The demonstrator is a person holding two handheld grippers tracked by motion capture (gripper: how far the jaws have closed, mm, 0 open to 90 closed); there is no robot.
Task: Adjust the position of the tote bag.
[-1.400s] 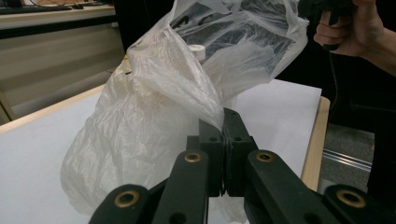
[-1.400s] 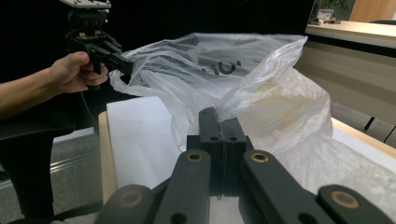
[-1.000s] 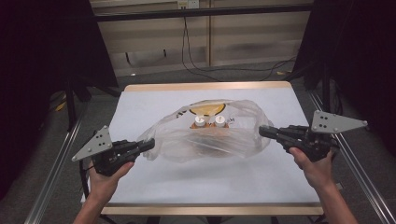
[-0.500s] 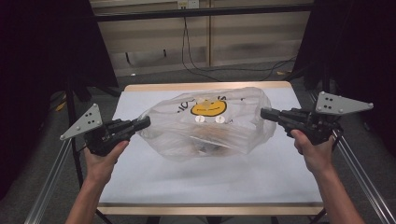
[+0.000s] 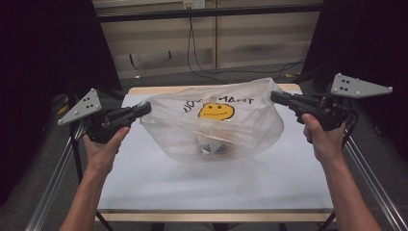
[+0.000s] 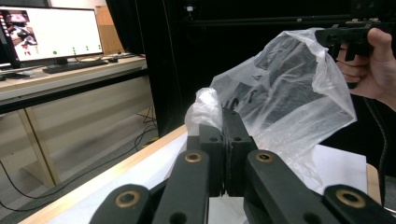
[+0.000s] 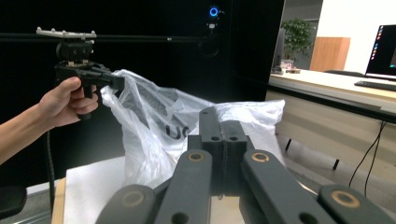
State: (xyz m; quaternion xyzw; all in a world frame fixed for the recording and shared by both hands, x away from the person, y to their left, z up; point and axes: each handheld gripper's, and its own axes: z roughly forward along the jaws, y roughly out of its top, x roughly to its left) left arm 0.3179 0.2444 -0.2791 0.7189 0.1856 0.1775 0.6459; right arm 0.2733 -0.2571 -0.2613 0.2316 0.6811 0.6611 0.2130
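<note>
We hold the left gripper (image 5: 144,109) and the right gripper (image 5: 276,96) at either side of the table (image 5: 144,192), each with jaws pressed together, pinching one edge of the plastic bag (image 5: 216,127). The bag hangs stretched between them above the table's middle, its sagging bottom holding dark contents, its smiley print facing up.

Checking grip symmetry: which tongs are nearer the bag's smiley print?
Right, slightly: right tongs pinch the bag just right of the smiley; left tongs pinch its far left edge.
</note>
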